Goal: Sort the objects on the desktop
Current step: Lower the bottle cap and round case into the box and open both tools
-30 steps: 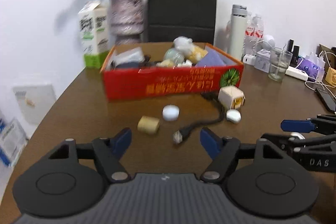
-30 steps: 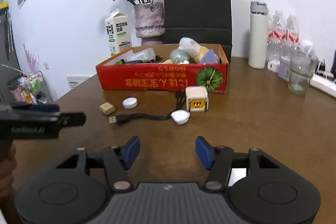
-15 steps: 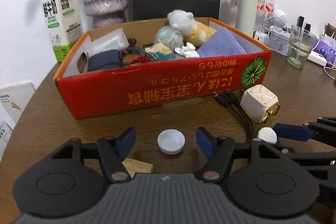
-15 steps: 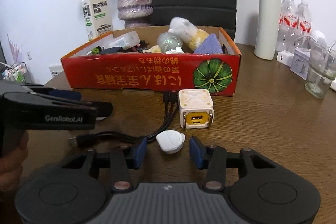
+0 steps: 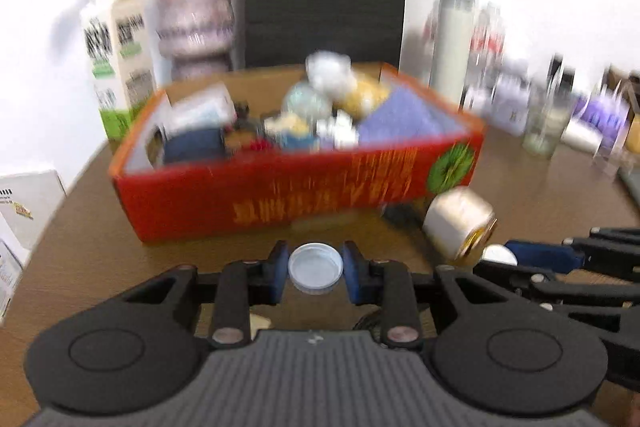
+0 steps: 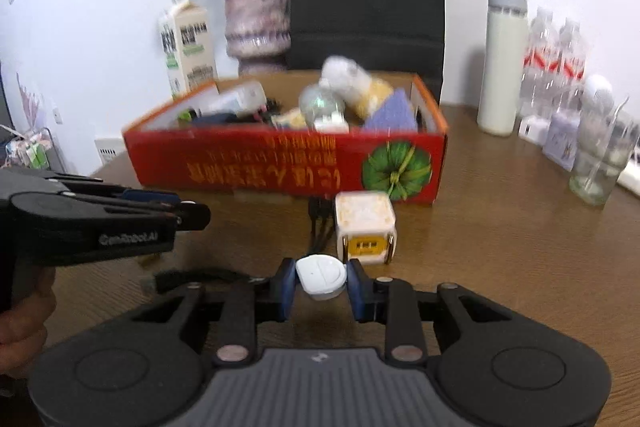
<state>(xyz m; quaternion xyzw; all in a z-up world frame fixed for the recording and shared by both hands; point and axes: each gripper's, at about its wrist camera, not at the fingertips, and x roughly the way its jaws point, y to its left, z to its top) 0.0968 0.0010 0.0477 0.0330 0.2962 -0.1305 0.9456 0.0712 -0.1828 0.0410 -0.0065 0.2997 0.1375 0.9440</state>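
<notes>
1. Landmark. The red cardboard box [image 6: 288,167] stands on the brown table [image 6: 520,247], already holding a heap of mixed items; every place below is given relative to it.

2. Left gripper [image 5: 316,269]. A second ago its jaws stood wide and well short of the box, with the white bottle cap [image 5: 316,269] lying ahead of them. Now the gripper sits just in front of the box's near wall, and the jaws are closing, with the cap between them. Both blue pads [image 5: 280,269] appear to touch the cap's rim, so it reads as clamped.

3. Right gripper [image 6: 321,277]. It too has advanced towards the box, at the corner bearing the green printed emblem. Its jaws are closing, with the small white puck-shaped object [image 6: 321,277] between them; the pads [image 6: 289,281] appear to press its sides.

4. Neighbours. The cream cube charger [image 6: 366,227] rests on the table between the right gripper and the box, just beyond the puck. A black cable [image 6: 320,227] runs from beside the cube towards the box's base. A small tan block [image 5: 259,322] shows under the left gripper, nearer the camera than the cap.

5. Meaning for the task. Both approaches seem complete and two loose items are probably secured together. The likely next step is to lift each clear of the near wall and release it inside the box. The cube, cable and block would then remain.
</notes>
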